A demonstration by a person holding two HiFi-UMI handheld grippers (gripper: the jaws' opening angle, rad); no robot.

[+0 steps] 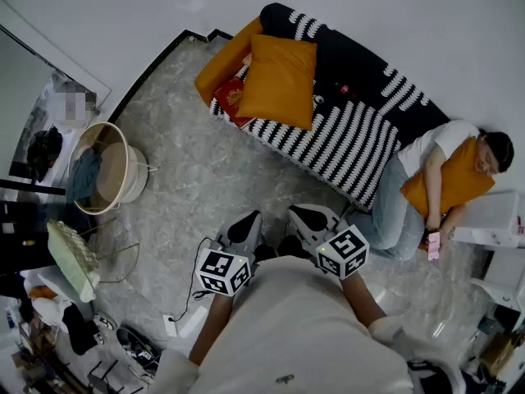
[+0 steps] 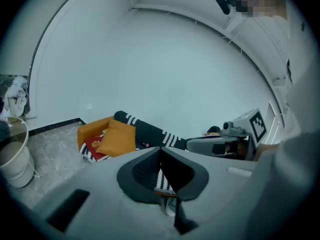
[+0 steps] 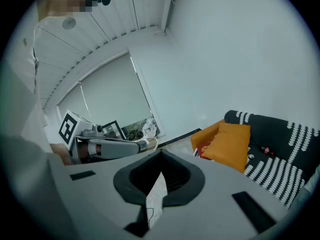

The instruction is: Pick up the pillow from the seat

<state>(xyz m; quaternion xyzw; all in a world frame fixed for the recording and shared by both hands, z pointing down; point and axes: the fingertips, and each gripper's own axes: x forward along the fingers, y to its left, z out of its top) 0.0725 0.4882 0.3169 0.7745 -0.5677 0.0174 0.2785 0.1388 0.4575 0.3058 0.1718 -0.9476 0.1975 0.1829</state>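
An orange pillow (image 1: pixel 279 80) leans on the seat of a black-and-white striped sofa (image 1: pixel 361 142). It also shows as the orange pillow (image 2: pixel 119 138) in the left gripper view and the orange pillow (image 3: pixel 230 145) in the right gripper view. A second orange cushion (image 1: pixel 223 58) and a red cushion (image 1: pixel 233 97) lie behind it at the sofa's left end. My left gripper (image 1: pixel 250 218) and right gripper (image 1: pixel 303 214) hang side by side over the floor, well short of the sofa. Both are shut and hold nothing: left gripper (image 2: pixel 161 151), right gripper (image 3: pixel 161 159).
A person (image 1: pixel 426 183) sits at the sofa's right end hugging another orange pillow (image 1: pixel 455 179) and holding a pink phone (image 1: pixel 433 245). A round laundry basket (image 1: pixel 107 167) stands at the left. Clutter and a floor cable (image 1: pixel 176 318) fill the lower left. A white box (image 1: pixel 492 216) sits far right.
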